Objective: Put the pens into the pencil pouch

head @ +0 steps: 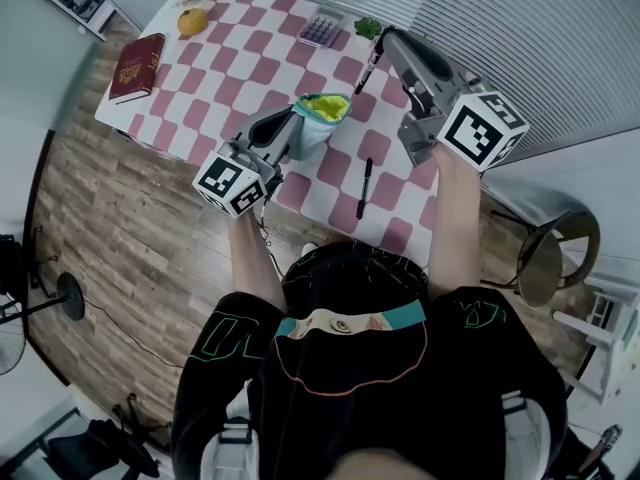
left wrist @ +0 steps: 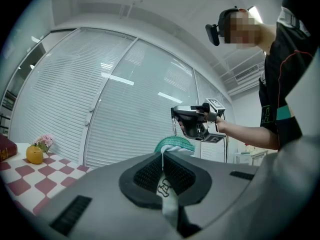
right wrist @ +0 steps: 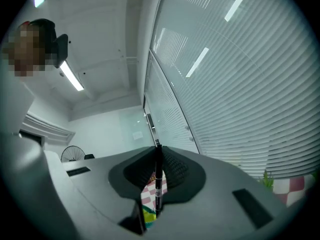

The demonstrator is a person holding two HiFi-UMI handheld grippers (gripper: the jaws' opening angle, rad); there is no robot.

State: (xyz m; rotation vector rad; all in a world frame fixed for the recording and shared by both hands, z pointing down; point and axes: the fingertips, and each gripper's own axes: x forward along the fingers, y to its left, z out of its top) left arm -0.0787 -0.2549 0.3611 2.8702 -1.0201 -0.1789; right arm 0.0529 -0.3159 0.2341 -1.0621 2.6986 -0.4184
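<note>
Pencil pouch (head: 325,116) judged soft, limp; left gripper (head: 292,133) clamped on its rim. Pen (right wrist: 158,184) judged light, rigid, slippery; right gripper (head: 384,40) clamped on its barrel.

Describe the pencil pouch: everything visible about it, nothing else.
The pencil pouch is soft fabric, pale blue-green outside with a teal rim and yellow lining, and a small printed figure on its pale side. It stands mouth-up and open over the checked table, its edge pinched between the shut jaws of the left gripper.
</note>
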